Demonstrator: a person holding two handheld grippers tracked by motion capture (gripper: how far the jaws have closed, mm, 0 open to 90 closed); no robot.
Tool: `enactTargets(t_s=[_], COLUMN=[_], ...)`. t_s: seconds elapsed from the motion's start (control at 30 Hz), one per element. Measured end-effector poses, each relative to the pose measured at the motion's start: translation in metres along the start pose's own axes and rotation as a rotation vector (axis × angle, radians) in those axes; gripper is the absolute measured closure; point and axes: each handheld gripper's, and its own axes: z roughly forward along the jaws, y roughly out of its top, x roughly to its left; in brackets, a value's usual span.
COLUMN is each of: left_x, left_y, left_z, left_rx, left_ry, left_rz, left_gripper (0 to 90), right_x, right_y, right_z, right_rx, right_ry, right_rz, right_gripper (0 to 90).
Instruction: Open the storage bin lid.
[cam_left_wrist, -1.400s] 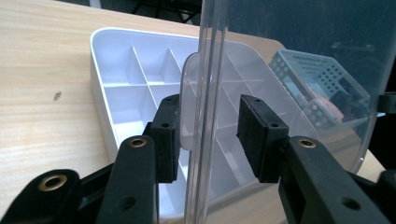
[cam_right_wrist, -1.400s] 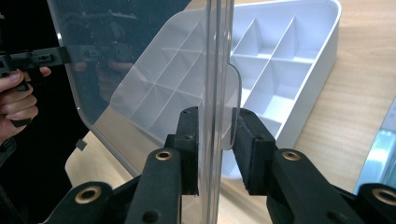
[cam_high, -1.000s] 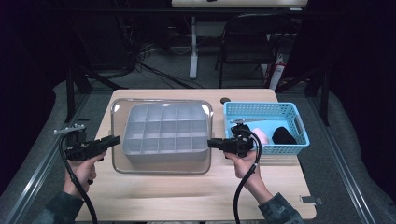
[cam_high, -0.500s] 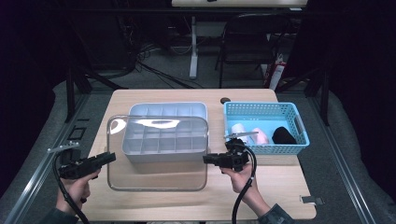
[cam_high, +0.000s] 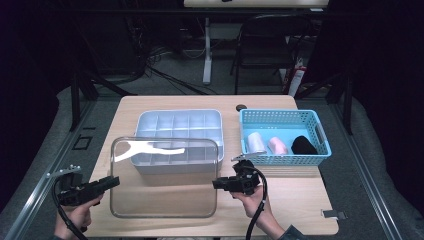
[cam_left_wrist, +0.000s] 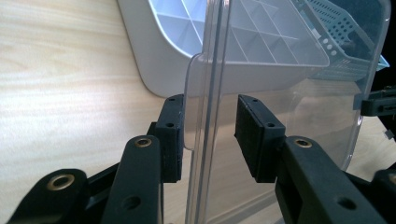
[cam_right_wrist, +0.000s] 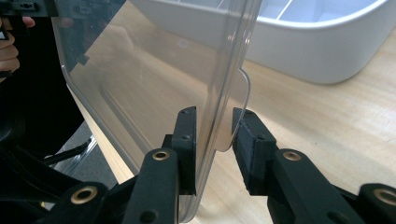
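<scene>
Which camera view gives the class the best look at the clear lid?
The high view: the whole clear lid shows there, lying flat in front of the divided tray. The left and right gripper views show its edge and tab between black jaws.

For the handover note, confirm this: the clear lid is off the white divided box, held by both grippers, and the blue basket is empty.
Not empty. The high view shows the blue basket holding three rolls: white, pink and black. The rest stands: the clear lid is off the white divided box, between the left gripper and right gripper.
</scene>
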Motion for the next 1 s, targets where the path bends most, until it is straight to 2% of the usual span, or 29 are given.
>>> enactTargets(t_s=[0.17, 0.23, 0.33, 0.4, 0.43, 0.73, 0.87, 1.0], left_x=[0.006, 0.008, 0.010, 0.011, 0.012, 0.021, 0.022, 0.023], left_y=[-0.008, -0.011, -0.014, -0.014, -0.015, -0.023, -0.026, -0.027], left_z=[0.002, 0.002, 0.003, 0.003, 0.003, -0.002, -0.005, -0.007], left_rx=[0.010, 0.028, 0.026, 0.030, 0.039, 0.025, 0.039, 0.044], left_ry=[-0.011, -0.016, -0.008, -0.002, 0.002, -0.004, 0.002, 0.008], left_rz=[-0.021, -0.017, -0.024, -0.024, -0.014, -0.057, -0.054, -0.052], left_gripper=[63.3, 63.3, 63.1, 63.1, 63.2, 63.7, 63.7, 63.6], right_x=[0.002, 0.002, 0.004, 0.003, 0.003, 0.006, 0.009, 0.012], right_y=[-0.003, -0.005, -0.008, -0.009, -0.009, -0.015, -0.015, -0.015], right_z=[0.002, 0.004, 0.008, 0.011, 0.012, 0.026, 0.029, 0.030], right_rx=[0.013, 0.015, 0.021, 0.044, 0.050, 0.074, 0.090, 0.076], right_ry=[0.005, 0.010, 0.019, 0.019, 0.019, 0.013, 0.010, 0.004], right_rz=[-0.002, -0.003, 0.002, -0.009, -0.004, -0.016, -0.029, -0.031], right_gripper=[70.9, 70.1, 69.3, 69.4, 69.4, 67.3, 66.7, 66.6])
